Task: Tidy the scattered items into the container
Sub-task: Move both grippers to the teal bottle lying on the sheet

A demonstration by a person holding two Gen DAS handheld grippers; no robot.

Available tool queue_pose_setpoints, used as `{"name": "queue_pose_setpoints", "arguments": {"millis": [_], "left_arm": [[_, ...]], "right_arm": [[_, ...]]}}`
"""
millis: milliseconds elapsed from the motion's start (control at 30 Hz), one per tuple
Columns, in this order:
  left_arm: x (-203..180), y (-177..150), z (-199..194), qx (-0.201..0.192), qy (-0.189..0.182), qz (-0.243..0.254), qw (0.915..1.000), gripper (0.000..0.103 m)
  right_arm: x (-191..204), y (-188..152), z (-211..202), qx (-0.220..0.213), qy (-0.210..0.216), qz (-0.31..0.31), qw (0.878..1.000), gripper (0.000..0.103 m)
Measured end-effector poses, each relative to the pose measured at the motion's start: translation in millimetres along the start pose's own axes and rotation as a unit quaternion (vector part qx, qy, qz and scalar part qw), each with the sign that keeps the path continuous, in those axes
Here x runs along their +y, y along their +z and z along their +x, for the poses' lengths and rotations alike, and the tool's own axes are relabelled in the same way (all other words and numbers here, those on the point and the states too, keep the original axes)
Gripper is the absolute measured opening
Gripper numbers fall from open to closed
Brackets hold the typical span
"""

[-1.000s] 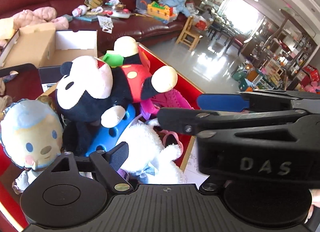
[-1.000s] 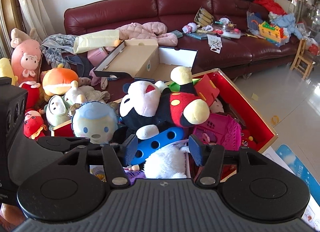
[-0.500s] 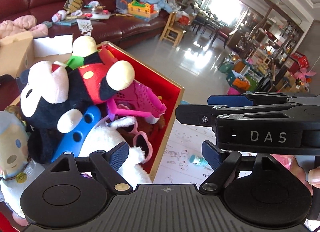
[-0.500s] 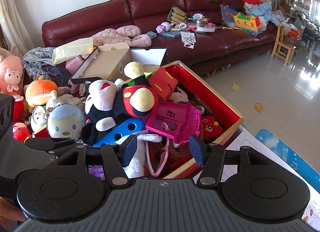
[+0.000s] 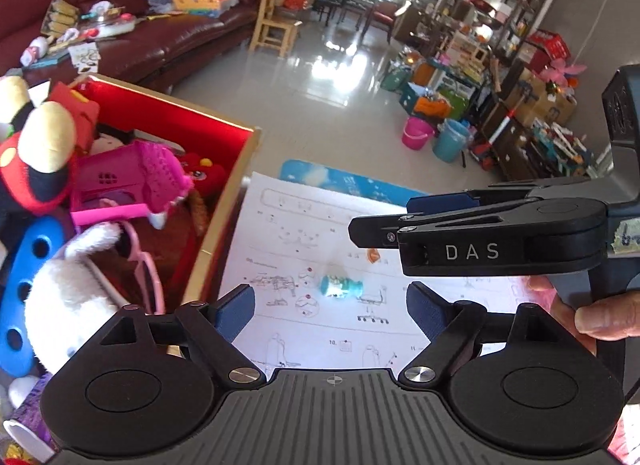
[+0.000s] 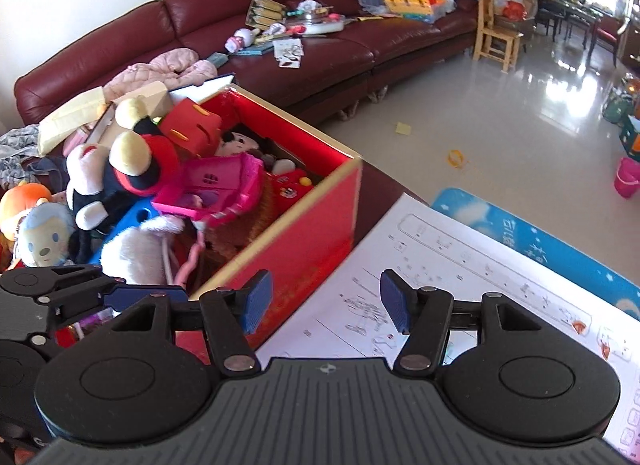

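Observation:
A red box with a gold rim holds a Mickey plush, a pink toy house, a white plush and other toys; it also shows in the right wrist view. A small teal toy lies on a white instruction sheet to the right of the box. My left gripper is open and empty, just short of the teal toy. My right gripper is open and empty above the sheet by the box's wall; it appears side-on in the left wrist view.
A small orange piece lies on the sheet. A blue mat lies under the sheet. A dark red sofa covered with clutter runs behind the box. More plush toys sit left of the box. Buckets and shelves stand across the tiled floor.
Both grippers have swung right, away from above the box toward the instruction sheet. The teal toy now lies between the left gripper's fingers in view. Both stay open.

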State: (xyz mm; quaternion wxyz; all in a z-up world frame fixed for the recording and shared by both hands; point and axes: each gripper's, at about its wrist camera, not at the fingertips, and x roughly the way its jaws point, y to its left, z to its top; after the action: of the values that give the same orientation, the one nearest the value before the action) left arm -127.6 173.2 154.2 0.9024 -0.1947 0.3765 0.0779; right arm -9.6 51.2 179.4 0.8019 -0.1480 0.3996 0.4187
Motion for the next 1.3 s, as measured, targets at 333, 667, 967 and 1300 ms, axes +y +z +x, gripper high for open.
{"name": "queue_pose_setpoints", "arguments": {"millis": [333,667,967,1300], "left_arm": [[-32.6,-13.9,92.7,0.115,0.007,0.159,0.9806,0.091],[-40.3,-7.8,164.4,0.162,-0.004,0.227,0.9602,0.091],[-38.7,-2.6,189.2,0.182,0.001,0.250,0.9511,0.091],[-41.6,-4.2,208.1,0.192,-0.022,0.302,0.9336,0.091]], "right_arm": [[-84.8,-57.9,35.8,0.056,-0.034,0.059,0.996,0.064],[-118.5,-87.9,57.6,0.085,-0.020,0.058,0.995,0.064],[-117.7,-88.8,73.1,0.082,0.022,-0.011,0.996,0.066],[-111.1,-89.3,90.2,0.088,0.040,-0.119,0.988,0.058]]}}
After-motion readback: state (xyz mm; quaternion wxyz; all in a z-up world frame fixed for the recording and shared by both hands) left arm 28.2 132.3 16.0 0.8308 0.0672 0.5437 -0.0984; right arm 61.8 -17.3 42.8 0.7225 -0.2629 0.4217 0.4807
